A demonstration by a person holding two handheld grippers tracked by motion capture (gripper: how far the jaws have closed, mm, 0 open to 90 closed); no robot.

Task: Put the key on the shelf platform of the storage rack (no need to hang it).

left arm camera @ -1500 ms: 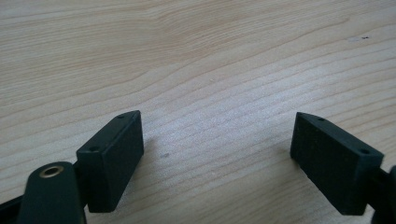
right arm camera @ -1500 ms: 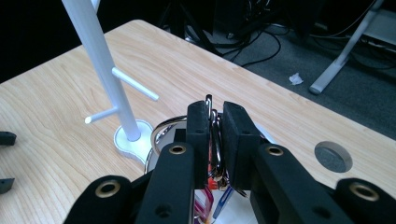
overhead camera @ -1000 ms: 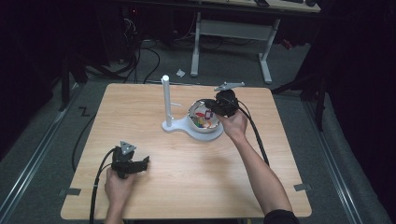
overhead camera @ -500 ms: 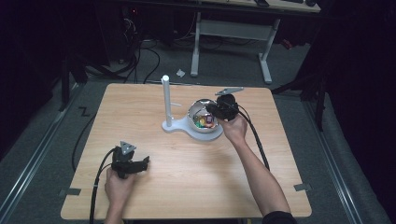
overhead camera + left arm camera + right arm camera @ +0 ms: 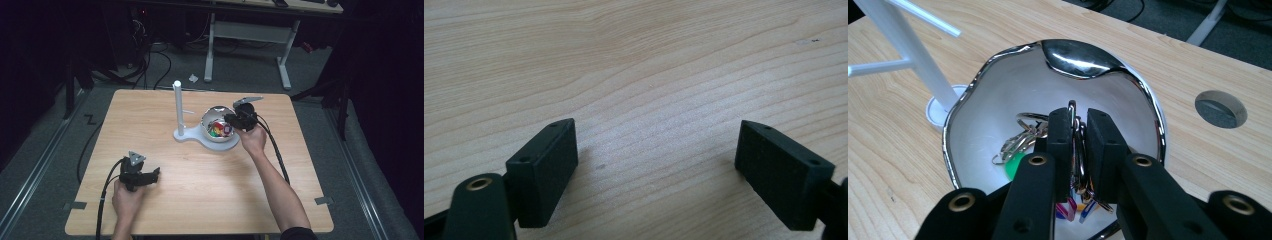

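A shiny silver bowl [image 5: 209, 119] stands on the round base of a white peg stand [image 5: 177, 107] at mid-table. Inside lie bunches of keys [image 5: 218, 130] with coloured tags. My right gripper [image 5: 231, 122] reaches into the bowl from its right side. In the right gripper view, my right gripper [image 5: 1079, 125] is shut on a metal key ring [image 5: 1072, 107] that stands up between the jaws, above the other keys [image 5: 1015, 145] in the bowl [image 5: 998, 90]. My left gripper [image 5: 155, 173] rests on the table near the front left. It is open [image 5: 656, 145], with bare wood between its fingers [image 5: 546, 170].
The white stand [image 5: 913, 55] has a tall post with thin side pegs, just left of the bowl. A round cable hole [image 5: 1220, 107] sits in the tabletop beyond the bowl. Cables trail from both grippers toward the table's front edge.
My right gripper has moved a little toward me and down into the bowl, onto the keys. The left gripper has stayed where it was.
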